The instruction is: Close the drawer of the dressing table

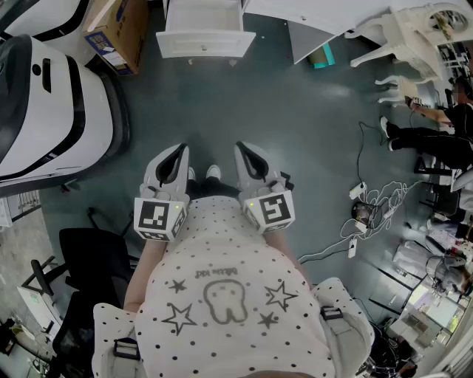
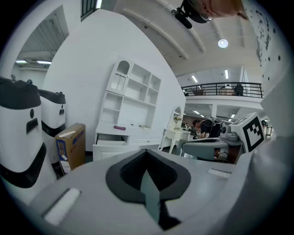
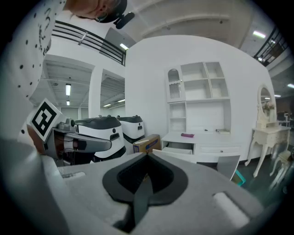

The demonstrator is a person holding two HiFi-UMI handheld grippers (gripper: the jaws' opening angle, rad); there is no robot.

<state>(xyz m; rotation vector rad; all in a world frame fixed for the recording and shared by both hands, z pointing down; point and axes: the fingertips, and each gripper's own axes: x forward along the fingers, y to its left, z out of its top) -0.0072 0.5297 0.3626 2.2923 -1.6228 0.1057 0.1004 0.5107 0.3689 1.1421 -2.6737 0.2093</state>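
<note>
The white dressing table (image 1: 310, 15) stands at the far end of the floor, and its left drawer (image 1: 203, 33) is pulled out. In the left gripper view the drawer (image 2: 112, 146) juts out below the shelved top (image 2: 131, 103); the right gripper view shows the drawer (image 3: 177, 149) the same way. My left gripper (image 1: 171, 159) and right gripper (image 1: 251, 159) are held side by side close to my body, well short of the drawer. Each is shut and holds nothing, the left gripper (image 2: 147, 153) and the right gripper (image 3: 148, 158) with pads meeting.
Two big white and black machines (image 1: 52, 103) stand at the left, with a cardboard box (image 1: 118, 29) between them and the drawer. A black chair (image 1: 89, 258) is at my left. At the right are cables (image 1: 369, 207), white furniture (image 1: 406, 37) and a seated person (image 1: 429, 136).
</note>
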